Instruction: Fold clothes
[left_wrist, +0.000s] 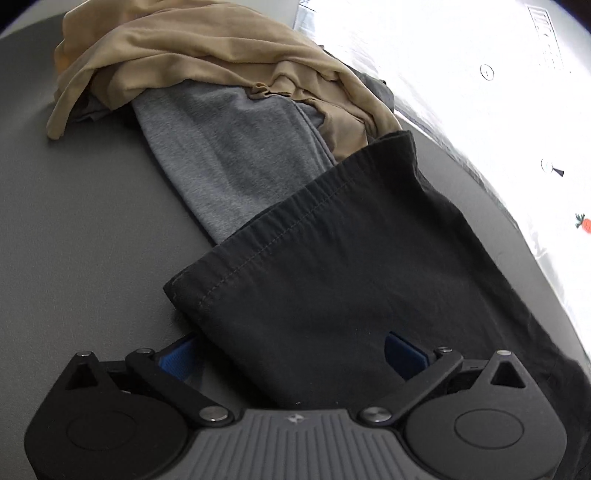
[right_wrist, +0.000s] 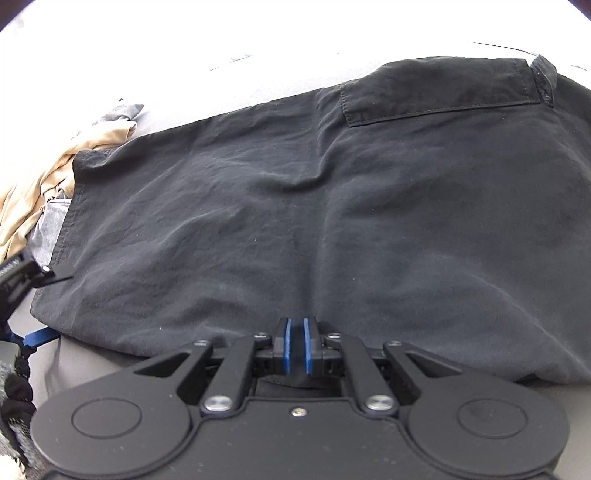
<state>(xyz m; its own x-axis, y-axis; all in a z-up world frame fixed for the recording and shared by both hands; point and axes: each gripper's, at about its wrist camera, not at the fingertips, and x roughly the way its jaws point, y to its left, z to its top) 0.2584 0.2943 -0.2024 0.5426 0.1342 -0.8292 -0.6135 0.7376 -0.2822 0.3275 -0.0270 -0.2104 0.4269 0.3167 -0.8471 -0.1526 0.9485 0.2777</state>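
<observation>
Black shorts (right_wrist: 314, 206) lie spread on the grey table (left_wrist: 74, 229), back pocket at the far right. My right gripper (right_wrist: 297, 332) is shut on the shorts' near edge, with cloth pinched between the blue pads. My left gripper (left_wrist: 295, 354) is open around the hemmed leg end of the shorts (left_wrist: 332, 266), whose cloth lies between the wide-apart blue pads (left_wrist: 177, 360). The left gripper also shows at the left edge of the right wrist view (right_wrist: 40, 306).
A pile of clothes sits beyond the shorts: a tan garment (left_wrist: 192, 55) on top of a grey one (left_wrist: 229, 155). It also shows in the right wrist view (right_wrist: 40, 188). A white patterned surface (left_wrist: 498, 92) lies past the table's far edge.
</observation>
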